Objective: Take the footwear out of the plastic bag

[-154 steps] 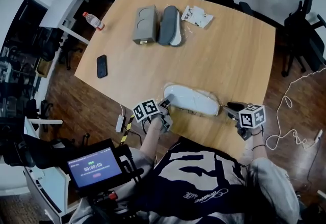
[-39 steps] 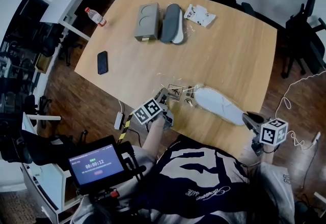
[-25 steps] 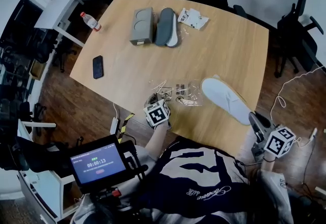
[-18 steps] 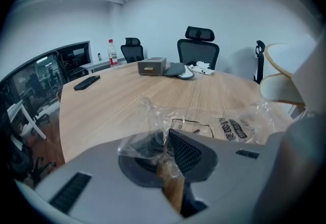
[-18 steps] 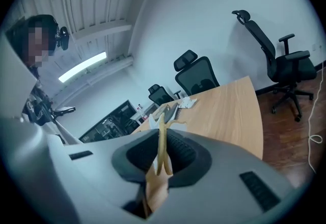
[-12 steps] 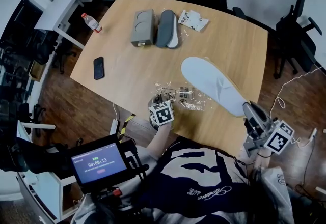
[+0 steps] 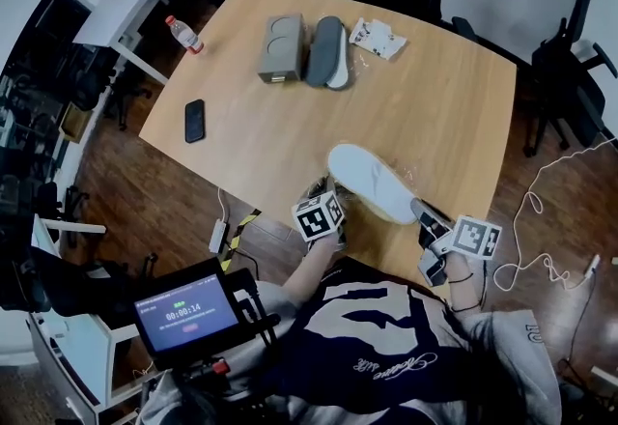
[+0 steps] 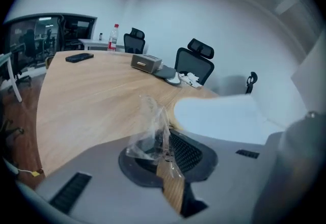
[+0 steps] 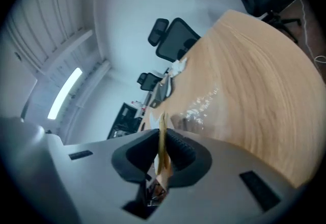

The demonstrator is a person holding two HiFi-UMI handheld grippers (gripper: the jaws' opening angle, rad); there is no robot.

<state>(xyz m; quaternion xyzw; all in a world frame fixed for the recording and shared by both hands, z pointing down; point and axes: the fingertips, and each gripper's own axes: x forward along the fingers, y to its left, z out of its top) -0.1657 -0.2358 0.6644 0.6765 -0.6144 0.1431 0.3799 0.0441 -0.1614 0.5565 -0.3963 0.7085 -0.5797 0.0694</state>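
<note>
A flat white slipper (image 7: 370,182) hangs over the table's near edge, out of its bag. My right gripper (image 7: 418,209) is shut on its near end; in the right gripper view the slipper (image 9: 162,149) shows edge-on as a thin strip between the pads. The clear plastic bag (image 8: 148,134) is crumpled and pinched in my shut left gripper (image 7: 324,191), just left of the slipper's toe. In the left gripper view the slipper (image 8: 219,116) fills the space beyond the jaws to the right. Most of the bag is hidden under the slipper in the head view.
At the far side of the table (image 7: 454,104) lie a grey box (image 7: 278,46), a grey slipper (image 7: 325,51) and another crumpled bag (image 7: 377,35). A phone (image 7: 194,121) and a water bottle (image 7: 182,33) are at the left. Office chairs ring the table.
The right gripper has swung the white slipper left and down, toward the left gripper and over the bag. The left gripper has shifted slightly right, still holding the bag.
</note>
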